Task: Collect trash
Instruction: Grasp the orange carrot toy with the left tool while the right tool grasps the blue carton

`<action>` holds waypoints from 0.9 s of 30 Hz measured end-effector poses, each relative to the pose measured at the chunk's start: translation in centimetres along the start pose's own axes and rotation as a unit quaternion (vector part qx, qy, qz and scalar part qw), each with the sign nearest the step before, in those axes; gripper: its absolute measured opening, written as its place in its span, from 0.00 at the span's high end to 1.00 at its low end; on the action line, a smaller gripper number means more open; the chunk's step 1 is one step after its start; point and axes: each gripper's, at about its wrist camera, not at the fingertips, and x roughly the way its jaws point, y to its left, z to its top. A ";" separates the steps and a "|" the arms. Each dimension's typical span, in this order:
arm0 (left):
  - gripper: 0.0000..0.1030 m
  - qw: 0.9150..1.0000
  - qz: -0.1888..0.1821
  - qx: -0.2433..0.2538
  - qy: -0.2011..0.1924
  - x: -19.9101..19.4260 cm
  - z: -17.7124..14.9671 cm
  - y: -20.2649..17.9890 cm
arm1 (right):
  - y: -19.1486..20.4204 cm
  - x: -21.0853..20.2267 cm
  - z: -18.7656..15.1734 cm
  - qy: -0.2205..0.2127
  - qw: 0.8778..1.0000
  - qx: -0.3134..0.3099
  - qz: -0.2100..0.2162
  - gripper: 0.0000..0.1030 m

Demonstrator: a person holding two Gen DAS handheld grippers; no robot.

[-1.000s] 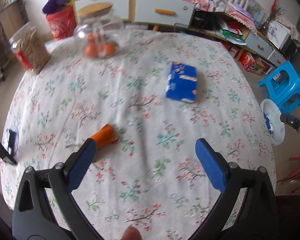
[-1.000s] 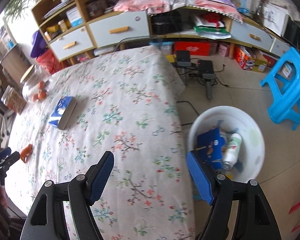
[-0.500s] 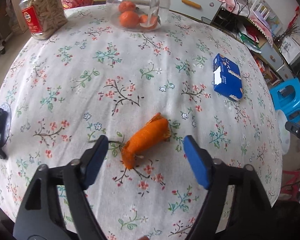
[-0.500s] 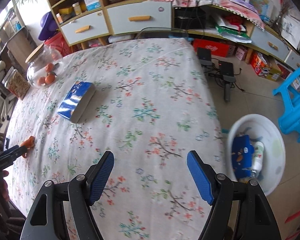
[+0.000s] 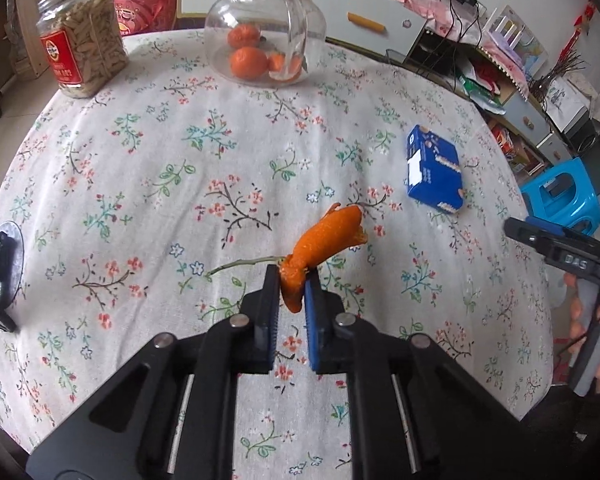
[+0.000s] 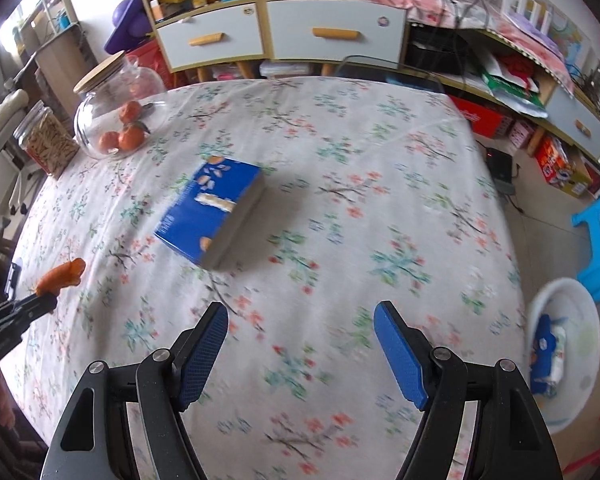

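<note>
A round table under a floral tablecloth. The left gripper has just closed its blue pads on the near end of a curled orange peel, the rest of which sticks out over the cloth. The right gripper hovers with jaws apart and empty, near a blue box lying on the table. A white basin with discarded packaging sits on the floor beside the table.
</note>
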 end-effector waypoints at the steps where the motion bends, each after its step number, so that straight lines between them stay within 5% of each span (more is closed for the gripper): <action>1: 0.88 1.000 0.000 -0.002 -0.004 -0.3 0.0 0.0 | 0.3 0.3 0.2 -0.001 1.000 0.000 0.002 0.25; 9: 0.88 0.999 0.006 -0.024 -0.021 -1.7 0.2 0.9 | 3.9 3.1 2.2 0.002 0.999 0.004 0.042 0.25; 12: 0.88 0.999 0.008 -0.031 -0.020 -1.7 0.3 1.1 | 5.2 4.0 2.8 0.002 0.999 0.008 0.053 0.18; 27: 0.88 0.998 0.019 -0.048 -0.018 -1.9 -0.1 1.9 | 7.6 7.7 4.2 -0.008 0.999 0.017 0.030 0.17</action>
